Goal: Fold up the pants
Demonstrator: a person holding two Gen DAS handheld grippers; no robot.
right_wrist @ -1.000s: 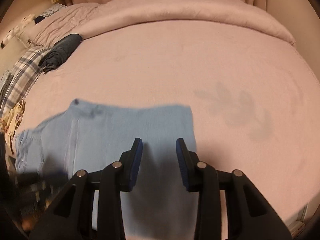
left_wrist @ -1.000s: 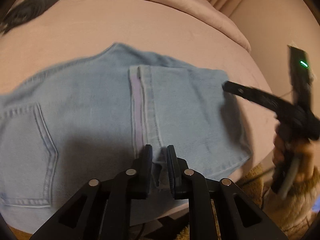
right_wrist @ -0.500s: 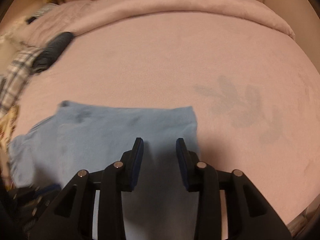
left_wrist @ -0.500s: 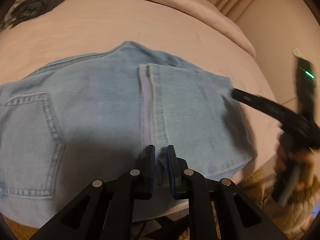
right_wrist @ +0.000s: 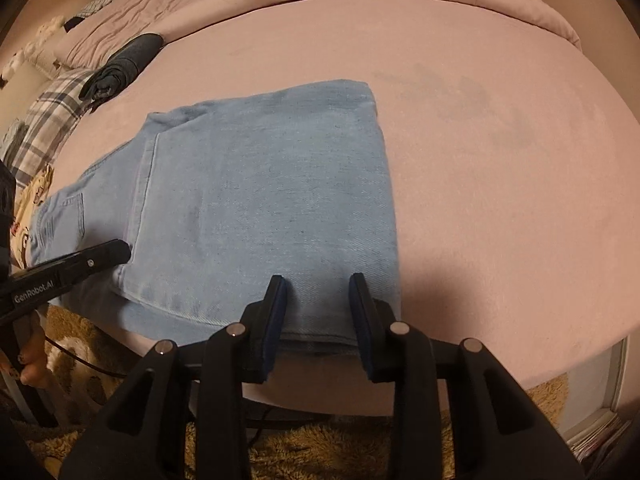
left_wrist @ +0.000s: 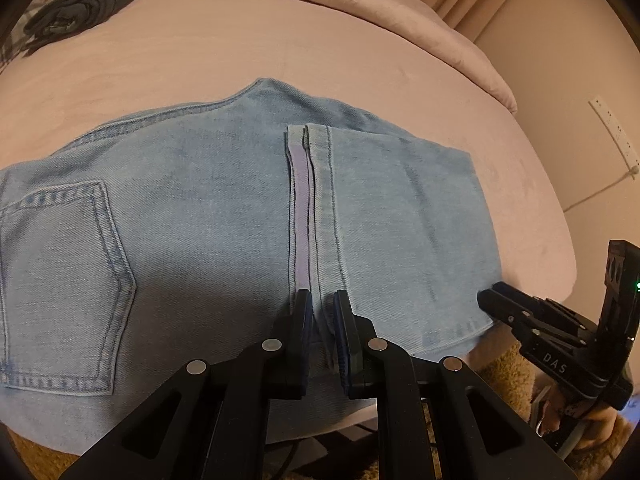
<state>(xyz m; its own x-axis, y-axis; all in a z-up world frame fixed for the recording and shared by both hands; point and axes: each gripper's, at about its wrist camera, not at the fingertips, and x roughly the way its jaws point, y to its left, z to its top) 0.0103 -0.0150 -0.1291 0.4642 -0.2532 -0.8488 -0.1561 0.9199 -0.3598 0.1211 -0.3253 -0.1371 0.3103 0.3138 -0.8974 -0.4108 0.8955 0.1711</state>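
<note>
Pale blue denim pants [left_wrist: 224,216] are laid folded at the near edge of a bed [right_wrist: 480,184] covered in pink velvety fabric. The hem fold is pinched by the nearly closed left claw [left_wrist: 322,312]. The right claw [right_wrist: 318,304] is held partly open over the pants' near edge, nothing gripped. Dark rolled clothing [right_wrist: 120,64] lies toward the bed's far left corner; shaggy brown carpet [right_wrist: 320,448] is seen below.

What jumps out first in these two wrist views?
The light blue jeans, folded over on the pink bed near its front edge, with a back pocket at the left. The left gripper is pinched on the hem edge of the folded-over leg, while the right gripper hangs open over the fold's near right corner. A dark rolled garment lies far back left.
</note>
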